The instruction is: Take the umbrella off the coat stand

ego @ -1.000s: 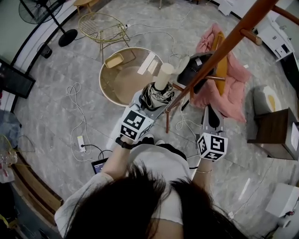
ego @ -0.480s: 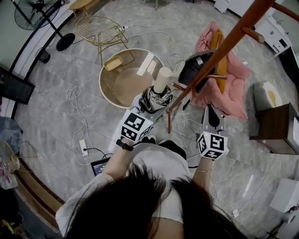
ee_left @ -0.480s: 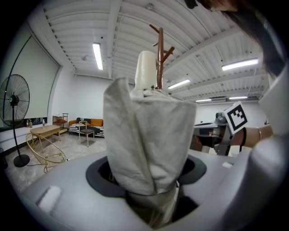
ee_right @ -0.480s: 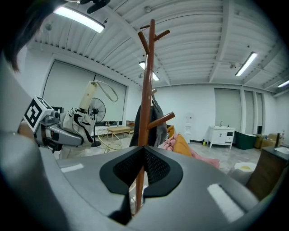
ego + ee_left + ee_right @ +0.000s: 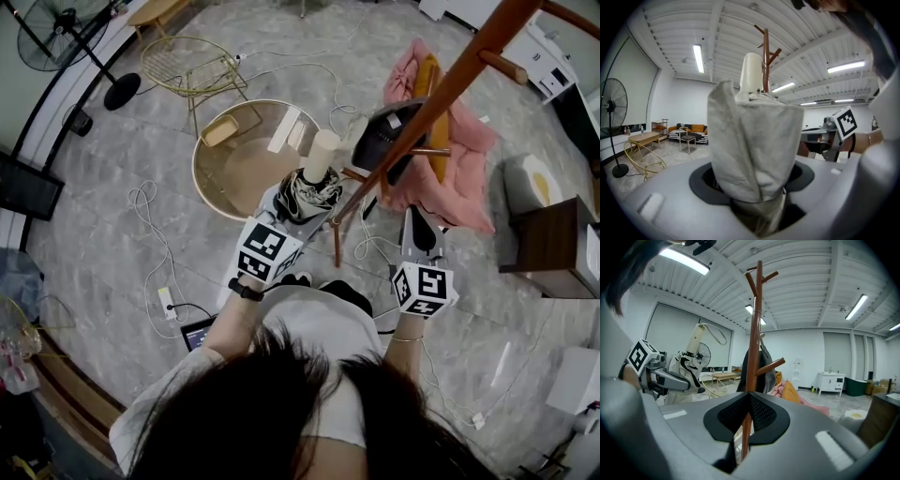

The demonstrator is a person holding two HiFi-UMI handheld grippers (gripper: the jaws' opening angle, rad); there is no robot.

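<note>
My left gripper (image 5: 302, 204) is shut on a folded grey-and-black umbrella (image 5: 309, 190). The umbrella stands upright, its cream handle (image 5: 322, 154) on top, just left of the brown wooden coat stand (image 5: 441, 94). In the left gripper view the umbrella (image 5: 754, 150) fills the space between the jaws, and the stand's top (image 5: 765, 51) shows behind it. To the right of the stand's foot, my right gripper (image 5: 419, 217) is shut and holds nothing. In the right gripper view the stand's pole (image 5: 753, 333) rises straight ahead, with the umbrella (image 5: 686, 366) at the left.
A dark jacket (image 5: 389, 141) hangs on the stand. Behind it is a yellow chair draped with pink cloth (image 5: 459, 141). A round gold table (image 5: 248, 155), a wire chair (image 5: 192, 61) and a floor fan (image 5: 112, 89) stand at the far left. Cables (image 5: 155, 225) trail on the floor; a wooden cabinet (image 5: 553, 248) is at the right.
Only the head camera has shifted a little. Neither gripper nor the umbrella has visibly moved.
</note>
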